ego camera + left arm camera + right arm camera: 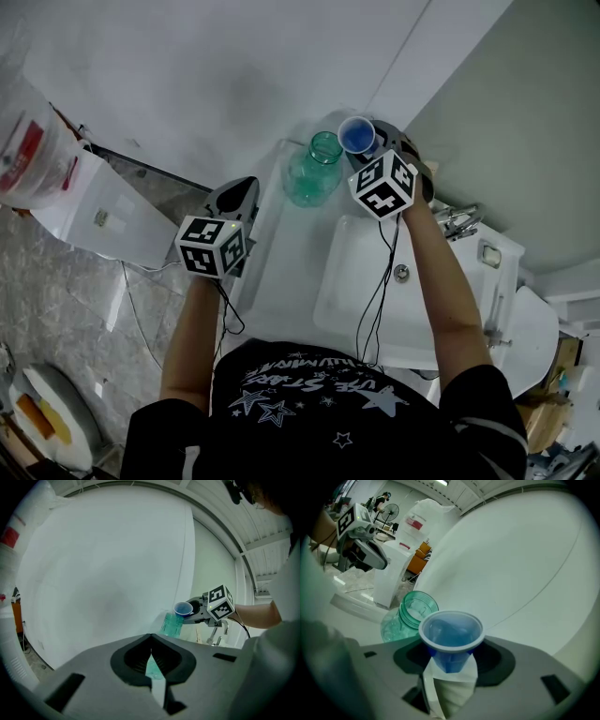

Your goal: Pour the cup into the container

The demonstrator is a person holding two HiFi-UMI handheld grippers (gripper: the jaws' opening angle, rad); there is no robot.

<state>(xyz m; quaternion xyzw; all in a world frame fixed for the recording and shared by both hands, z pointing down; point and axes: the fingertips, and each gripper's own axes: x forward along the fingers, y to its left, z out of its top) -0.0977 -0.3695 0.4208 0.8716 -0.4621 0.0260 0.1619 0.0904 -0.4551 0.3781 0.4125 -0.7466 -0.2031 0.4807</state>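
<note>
The right gripper (450,670) is clamped on a small blue cup (451,634). Its two jaws press the cup's lower body from either side, while the white-rimmed mouth stands clear above the pads. The cup sits close to upright, leaning slightly away from the gripper's body. Its inside shows blue, though the view is too soft to tell whether any liquid is in it.

Just ahead of these jaws, to their left and lower down, stands the container, a green glass jar (412,613). It is upright on the white counter (291,253) with its threaded mouth uncovered. In the head view the cup's rim is just beside the jar's mouth, apart from it and higher. The cup is not over the opening.

The left gripper (152,667) has its jaws drawn together at the tips, with nothing caught between them. It hangs over the counter edge on its own side, pointing nearly level towards the pale wall (103,573). The jar and the raised cup are ahead of it and off to its right, well apart from it.

Behind and below the right gripper lies a white sink (349,281). A metal tap (457,221) sits on the outer side of that arm.
</note>
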